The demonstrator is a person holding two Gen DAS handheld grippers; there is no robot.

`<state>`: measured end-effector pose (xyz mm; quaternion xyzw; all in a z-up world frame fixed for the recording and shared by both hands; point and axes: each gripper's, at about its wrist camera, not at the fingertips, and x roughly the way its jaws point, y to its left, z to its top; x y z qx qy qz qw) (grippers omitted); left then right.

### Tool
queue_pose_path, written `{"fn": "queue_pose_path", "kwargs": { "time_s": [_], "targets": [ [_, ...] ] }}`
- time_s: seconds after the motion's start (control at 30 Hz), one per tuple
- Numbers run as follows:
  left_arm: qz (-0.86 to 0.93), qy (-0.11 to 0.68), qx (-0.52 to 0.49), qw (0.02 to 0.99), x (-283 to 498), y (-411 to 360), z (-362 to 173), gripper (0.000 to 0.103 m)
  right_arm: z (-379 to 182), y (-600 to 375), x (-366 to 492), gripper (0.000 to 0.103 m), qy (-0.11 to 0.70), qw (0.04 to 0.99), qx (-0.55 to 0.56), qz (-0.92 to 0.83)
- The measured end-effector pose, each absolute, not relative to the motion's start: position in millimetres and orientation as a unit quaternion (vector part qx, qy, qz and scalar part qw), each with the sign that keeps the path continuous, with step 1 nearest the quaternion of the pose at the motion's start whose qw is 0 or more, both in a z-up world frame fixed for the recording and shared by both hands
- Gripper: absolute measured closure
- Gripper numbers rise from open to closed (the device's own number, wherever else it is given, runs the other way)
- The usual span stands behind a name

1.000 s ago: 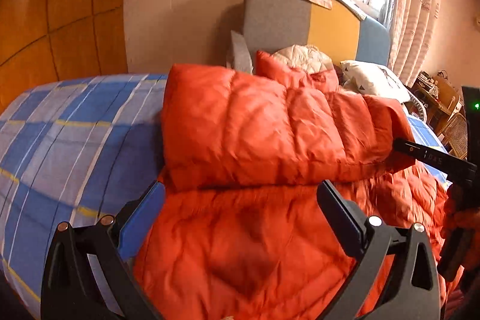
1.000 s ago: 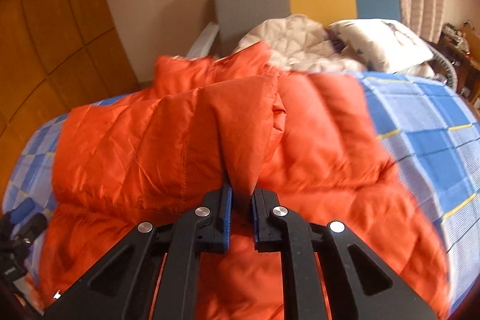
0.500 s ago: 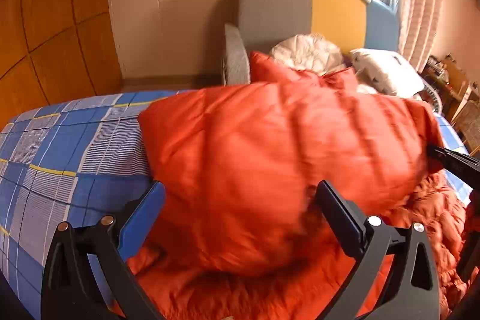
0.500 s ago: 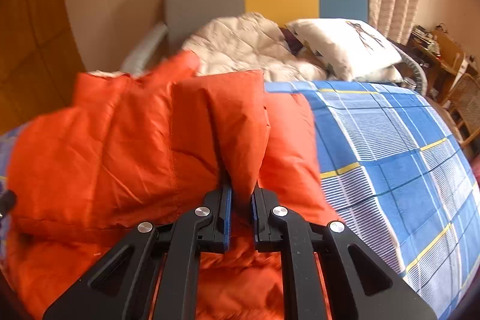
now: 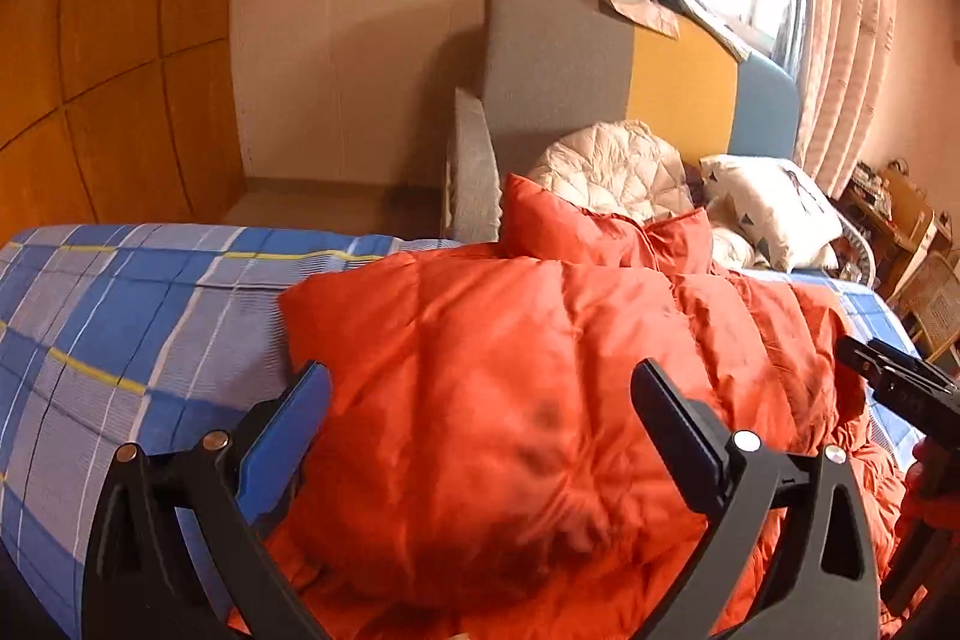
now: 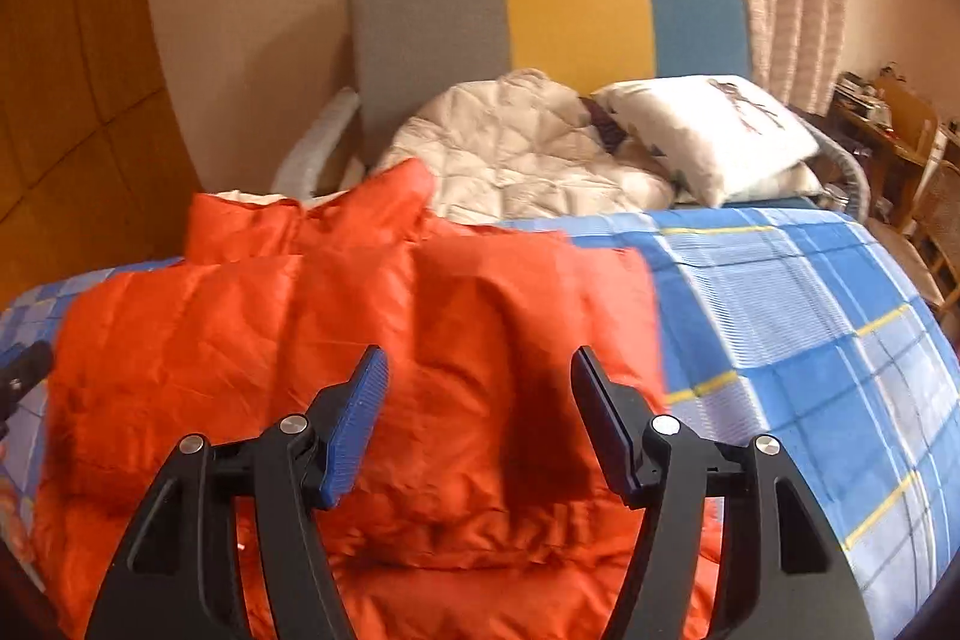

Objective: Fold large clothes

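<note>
plaid bedsheet (image 6: 780,316), armchair (image 6: 576,16), wht pillow (image 6: 708,124)

We've got jacket (image 6: 336,340) folded on bed (image 6: 810,340), grippers just in front of it. Behind bed: chair (image 6: 540,34) with quilt (image 6: 516,148), pillow (image 6: 708,124) to quilt's right.

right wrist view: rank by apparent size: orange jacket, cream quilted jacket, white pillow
1. orange jacket, by far the largest, though also nearest the camera.
2. cream quilted jacket.
3. white pillow.
The last two lie at similar depth and look close in area; the order between them is unsure, as each is partly hidden.
</note>
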<state>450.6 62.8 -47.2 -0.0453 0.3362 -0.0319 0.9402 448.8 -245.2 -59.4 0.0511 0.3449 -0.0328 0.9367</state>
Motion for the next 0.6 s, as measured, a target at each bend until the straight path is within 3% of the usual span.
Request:
{"fn": "queue_pose_path", "kwargs": {
  "time_s": [0.27, 0.6],
  "targets": [
    [-0.03, 0.393, -0.005, 0.919, 496.0, 53.3, -90.2, 0.002, -89.9, -225.3, 490.8, 0.04, 0.4, 0.916, 0.01, -0.027],
    [-0.026, 0.41, -0.008, 0.912, 509.8, 53.0, -118.1, 0.002, -122.3, -218.7, 506.4, 0.04, 0.441, 0.897, 0.002, -0.03]
  ]
}}
